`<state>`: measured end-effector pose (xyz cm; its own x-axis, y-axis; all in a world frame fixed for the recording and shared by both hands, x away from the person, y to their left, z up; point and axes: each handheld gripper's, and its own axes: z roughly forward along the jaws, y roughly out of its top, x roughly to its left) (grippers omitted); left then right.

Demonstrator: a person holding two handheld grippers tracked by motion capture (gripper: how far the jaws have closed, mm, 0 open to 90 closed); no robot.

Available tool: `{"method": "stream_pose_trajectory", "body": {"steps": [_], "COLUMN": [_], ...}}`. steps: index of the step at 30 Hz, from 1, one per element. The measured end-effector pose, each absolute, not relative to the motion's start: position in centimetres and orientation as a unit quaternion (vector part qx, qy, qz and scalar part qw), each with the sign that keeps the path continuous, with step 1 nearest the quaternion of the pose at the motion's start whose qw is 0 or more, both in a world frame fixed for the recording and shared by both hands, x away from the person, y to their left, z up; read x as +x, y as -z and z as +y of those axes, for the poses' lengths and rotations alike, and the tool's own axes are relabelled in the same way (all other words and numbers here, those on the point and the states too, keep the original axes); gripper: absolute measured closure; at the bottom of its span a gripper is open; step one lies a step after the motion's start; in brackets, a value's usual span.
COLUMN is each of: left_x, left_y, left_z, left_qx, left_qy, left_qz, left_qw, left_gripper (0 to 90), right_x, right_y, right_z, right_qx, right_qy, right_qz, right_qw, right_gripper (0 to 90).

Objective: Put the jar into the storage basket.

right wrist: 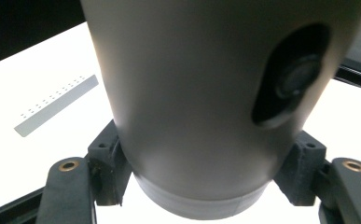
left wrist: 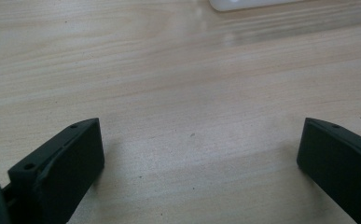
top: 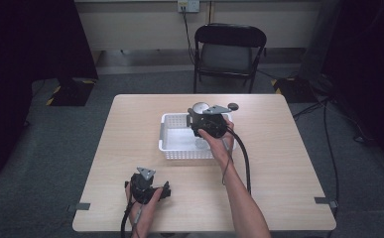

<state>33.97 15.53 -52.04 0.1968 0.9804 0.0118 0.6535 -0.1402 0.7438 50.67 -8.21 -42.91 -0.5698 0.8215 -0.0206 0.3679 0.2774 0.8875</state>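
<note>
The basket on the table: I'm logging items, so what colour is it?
White, with a perforated lattice wall; the high view shows it best.

Left tongs (top: pixel 165 191) low at the table's near-left edge, jaws spread wide. Right tongs (top: pixel 199 120) extended toward the far side, jaws clamped.

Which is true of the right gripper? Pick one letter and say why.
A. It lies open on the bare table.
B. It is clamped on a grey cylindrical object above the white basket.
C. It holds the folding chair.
B: in the right gripper view the right gripper has both jaws pressed against the grey cylindrical object, and the high view places it over the white basket.
</note>
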Motion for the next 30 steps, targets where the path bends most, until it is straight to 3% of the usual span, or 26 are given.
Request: {"method": "stream_pose_trajectory", "body": {"steps": [30], "left_x": [33.96], "left_y": [52.04], "left_z": [15.53], "left_qx": [0.708], "left_qy": [-0.262], "left_qz": [0.577], "left_qw": [0.311], "left_gripper": [0.0], "right_x": [50.40], "right_y": [42.71], "right_z": [-8.81], "right_qx": [0.403], "right_qy": [-0.448], "right_qz": [0.765], "right_qw": [0.226], "right_gripper": [30.2]}}
